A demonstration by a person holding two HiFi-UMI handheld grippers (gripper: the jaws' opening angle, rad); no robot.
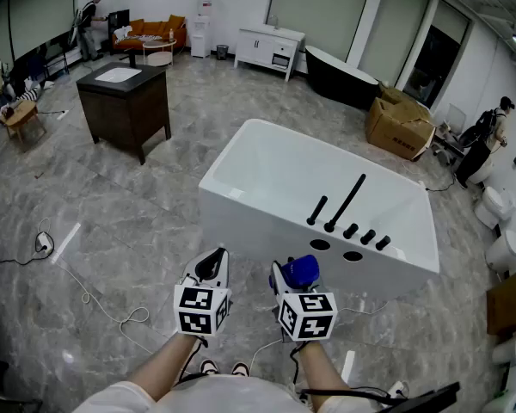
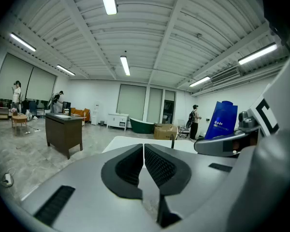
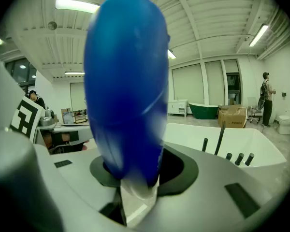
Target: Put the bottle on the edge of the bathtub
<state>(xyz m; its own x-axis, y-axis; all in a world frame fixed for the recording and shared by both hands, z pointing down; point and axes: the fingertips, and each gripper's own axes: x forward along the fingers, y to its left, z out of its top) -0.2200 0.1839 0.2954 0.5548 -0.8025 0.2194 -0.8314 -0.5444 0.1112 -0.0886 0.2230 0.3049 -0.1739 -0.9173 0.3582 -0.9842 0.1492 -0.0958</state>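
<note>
– Carrying shown: where is the bottle (image 1: 303, 269) held?
– It is clamped in the right gripper (image 1: 294, 277), standing up from the jaws. The left gripper (image 1: 211, 269) is closed and empty.
– How is placement best done?
– The bottle should be kept upright and carried toward 1 o'clock. It is lowered flat onto the tub (image 1: 267, 218) rim, clear of the taps (image 1: 348, 218), and released once seated.

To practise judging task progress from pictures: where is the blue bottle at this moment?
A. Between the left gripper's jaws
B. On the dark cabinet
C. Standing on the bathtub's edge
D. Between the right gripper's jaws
D: the right gripper view shows the blue bottle clamped in the right gripper. The left gripper has its jaws together on nothing, and the bathtub lies ahead of both grippers.
</note>
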